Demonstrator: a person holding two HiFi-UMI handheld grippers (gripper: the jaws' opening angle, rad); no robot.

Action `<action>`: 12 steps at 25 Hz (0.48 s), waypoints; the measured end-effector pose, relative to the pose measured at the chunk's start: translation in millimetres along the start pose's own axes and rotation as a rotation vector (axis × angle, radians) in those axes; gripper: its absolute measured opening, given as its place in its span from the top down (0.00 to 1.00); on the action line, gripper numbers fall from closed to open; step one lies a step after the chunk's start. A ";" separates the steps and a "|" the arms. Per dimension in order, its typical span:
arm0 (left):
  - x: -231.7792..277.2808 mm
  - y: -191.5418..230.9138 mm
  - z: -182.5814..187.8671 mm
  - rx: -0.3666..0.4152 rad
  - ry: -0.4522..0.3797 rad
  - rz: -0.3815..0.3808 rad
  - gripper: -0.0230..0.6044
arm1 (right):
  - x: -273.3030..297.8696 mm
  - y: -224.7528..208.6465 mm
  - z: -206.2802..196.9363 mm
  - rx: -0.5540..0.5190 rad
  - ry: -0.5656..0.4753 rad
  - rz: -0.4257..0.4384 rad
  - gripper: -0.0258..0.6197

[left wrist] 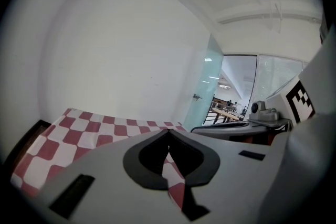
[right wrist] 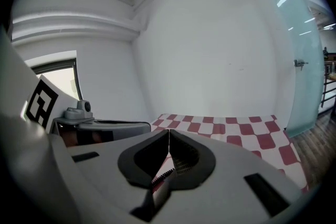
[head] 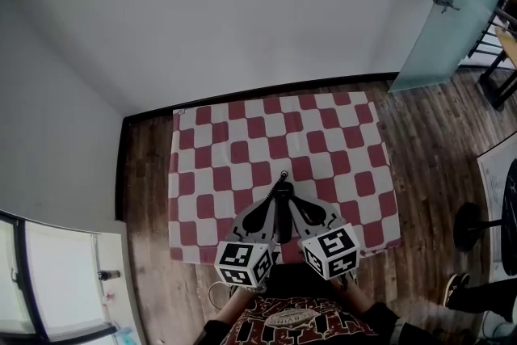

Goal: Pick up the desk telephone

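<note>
The two grippers are held side by side above the near edge of the red-and-white checked tablecloth (head: 242, 133), close to that edge's middle. The left gripper (left wrist: 168, 132) is clenched: its jaws are pressed tip to tip, nothing is caught between them, and only tablecloth is seen past them. The right gripper (right wrist: 169, 132) is likewise clenched on nothing. The telephone is shown by no view, so its place cannot be told. A glass door (head: 452, 12) is seen beyond the tablecloth's far right corner.
</note>
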State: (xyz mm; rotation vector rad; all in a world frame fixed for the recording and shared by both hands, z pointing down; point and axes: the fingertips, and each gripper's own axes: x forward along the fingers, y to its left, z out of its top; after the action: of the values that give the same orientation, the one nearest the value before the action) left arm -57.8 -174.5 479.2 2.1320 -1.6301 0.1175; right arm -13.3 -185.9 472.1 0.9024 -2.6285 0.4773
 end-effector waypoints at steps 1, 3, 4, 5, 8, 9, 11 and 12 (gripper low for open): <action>1.7 1.7 1.2 0.002 0.003 -0.009 0.95 | 1.1 -2.7 1.2 0.006 -0.002 -0.014 0.93; 3.3 5.4 2.6 0.008 0.013 -0.030 0.95 | 3.1 -6.3 3.0 0.021 -0.006 -0.046 0.93; 3.8 7.3 2.6 0.012 0.021 -0.043 0.95 | 4.4 -7.4 3.5 0.031 -0.008 -0.063 0.93; 4.5 9.2 2.6 0.017 0.030 -0.057 0.95 | 6.1 -8.2 3.8 0.041 -0.010 -0.080 0.93; 6.4 14.4 1.9 0.024 0.055 -0.098 0.95 | 11.5 -7.5 4.2 0.067 -0.012 -0.121 0.93; 6.8 16.2 1.2 0.024 0.061 -0.110 0.95 | 13.2 -6.2 4.1 0.072 -0.011 -0.132 0.93; 7.5 20.0 -1.1 0.023 0.074 -0.133 0.95 | 16.2 -3.5 3.4 0.081 -0.010 -0.153 0.93; 7.9 21.8 -2.2 0.024 0.081 -0.144 0.95 | 17.1 -2.6 2.5 0.086 -0.008 -0.165 0.93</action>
State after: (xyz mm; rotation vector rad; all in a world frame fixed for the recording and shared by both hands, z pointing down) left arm -75.3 -185.0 490.3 2.2247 -1.4311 0.1767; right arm -24.9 -197.9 477.3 1.1398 -2.5299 0.5483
